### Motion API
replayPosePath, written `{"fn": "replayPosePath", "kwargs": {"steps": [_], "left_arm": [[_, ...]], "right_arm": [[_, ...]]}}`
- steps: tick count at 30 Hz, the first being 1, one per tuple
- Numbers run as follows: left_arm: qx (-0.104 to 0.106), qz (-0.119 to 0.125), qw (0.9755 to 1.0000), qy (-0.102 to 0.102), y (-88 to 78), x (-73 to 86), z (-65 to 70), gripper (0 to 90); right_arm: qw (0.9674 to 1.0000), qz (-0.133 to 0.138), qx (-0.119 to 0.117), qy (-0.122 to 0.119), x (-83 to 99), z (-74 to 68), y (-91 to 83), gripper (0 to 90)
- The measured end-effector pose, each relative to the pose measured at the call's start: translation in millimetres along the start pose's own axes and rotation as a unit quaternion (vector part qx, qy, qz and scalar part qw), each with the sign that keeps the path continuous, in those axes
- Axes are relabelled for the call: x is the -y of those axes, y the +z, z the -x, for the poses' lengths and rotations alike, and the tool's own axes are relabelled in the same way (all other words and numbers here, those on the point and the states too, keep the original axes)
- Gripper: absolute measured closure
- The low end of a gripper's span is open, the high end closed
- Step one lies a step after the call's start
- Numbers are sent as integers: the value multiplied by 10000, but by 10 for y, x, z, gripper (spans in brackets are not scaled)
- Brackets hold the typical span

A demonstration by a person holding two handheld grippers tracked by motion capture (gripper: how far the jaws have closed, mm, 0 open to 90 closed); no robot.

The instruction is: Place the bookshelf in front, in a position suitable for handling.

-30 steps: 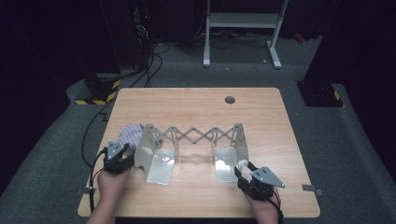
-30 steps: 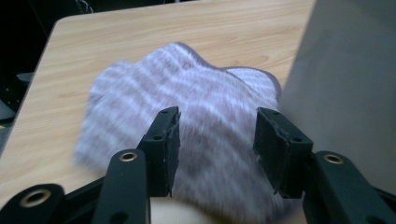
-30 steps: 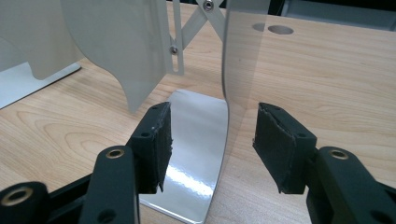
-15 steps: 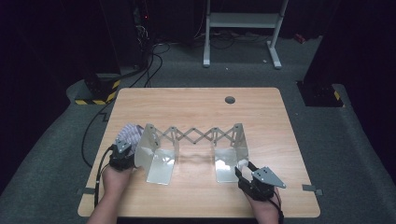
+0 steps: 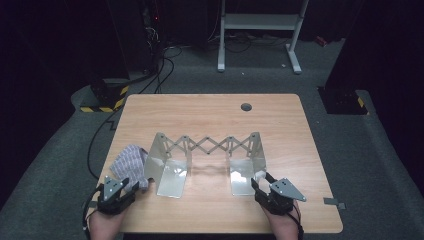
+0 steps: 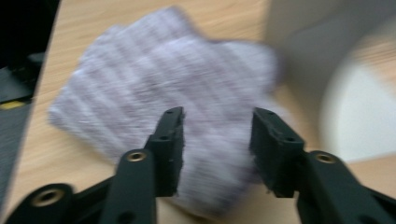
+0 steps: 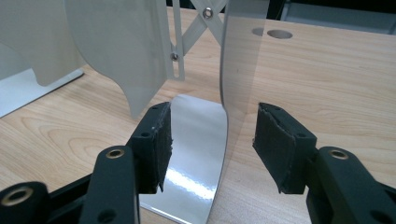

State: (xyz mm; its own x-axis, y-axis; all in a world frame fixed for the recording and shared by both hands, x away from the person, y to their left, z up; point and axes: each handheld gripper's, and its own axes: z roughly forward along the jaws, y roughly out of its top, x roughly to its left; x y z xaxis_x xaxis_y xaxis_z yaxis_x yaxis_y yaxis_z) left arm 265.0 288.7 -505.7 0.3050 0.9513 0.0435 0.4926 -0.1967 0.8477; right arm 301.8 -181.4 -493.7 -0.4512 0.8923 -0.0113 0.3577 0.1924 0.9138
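Note:
A metal scissor rack point(image 5: 207, 145) stands mid-table, with a bent plate at each end. A striped purple-white cloth point(image 5: 129, 159) lies crumpled beside its left plate point(image 5: 170, 172). My left gripper point(image 5: 117, 192) is near the table's front edge, just in front of the cloth. Its jaws have just been closing and stand open. In the left gripper view the blurred cloth point(image 6: 168, 88) lies between and beyond them, with no pad pressing on it point(image 6: 217, 135). My right gripper point(image 5: 272, 192) is open, its jaws either side of the right plate's upright edge point(image 7: 229, 70) without touching point(image 7: 212, 140).
A round cable hole point(image 5: 246, 106) sits at the table's far right. Grey carpet surrounds the table, with cables point(image 5: 150, 75) and a white stand point(image 5: 260, 30) behind it. The wooden tabletop point(image 5: 210, 115) stretches beyond the rack.
My left gripper has drawn back toward the table's near edge, off the cloth, and its jaws have narrowed. The cloth now lies a little nearer the front. The right gripper has not moved.

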Motion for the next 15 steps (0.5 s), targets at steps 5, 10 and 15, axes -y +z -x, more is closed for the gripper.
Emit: {"fn": "replayPosePath", "kwargs": {"steps": [5, 10, 15], "left_arm": [[-76, -371, 9991, 186, 310, -38, 169, 665], [-201, -764, 9969, 2, 365, 86, 45, 708], [-573, -834, 9948, -136, 137, 221, -188, 714]], "right_arm": [[10000, 17, -26, 28, -1, 18, 1, 464], [10000, 53, -44, 34, -13, 35, -2, 464], [10000, 27, -41, 49, -7, 45, 17, 464]]}}
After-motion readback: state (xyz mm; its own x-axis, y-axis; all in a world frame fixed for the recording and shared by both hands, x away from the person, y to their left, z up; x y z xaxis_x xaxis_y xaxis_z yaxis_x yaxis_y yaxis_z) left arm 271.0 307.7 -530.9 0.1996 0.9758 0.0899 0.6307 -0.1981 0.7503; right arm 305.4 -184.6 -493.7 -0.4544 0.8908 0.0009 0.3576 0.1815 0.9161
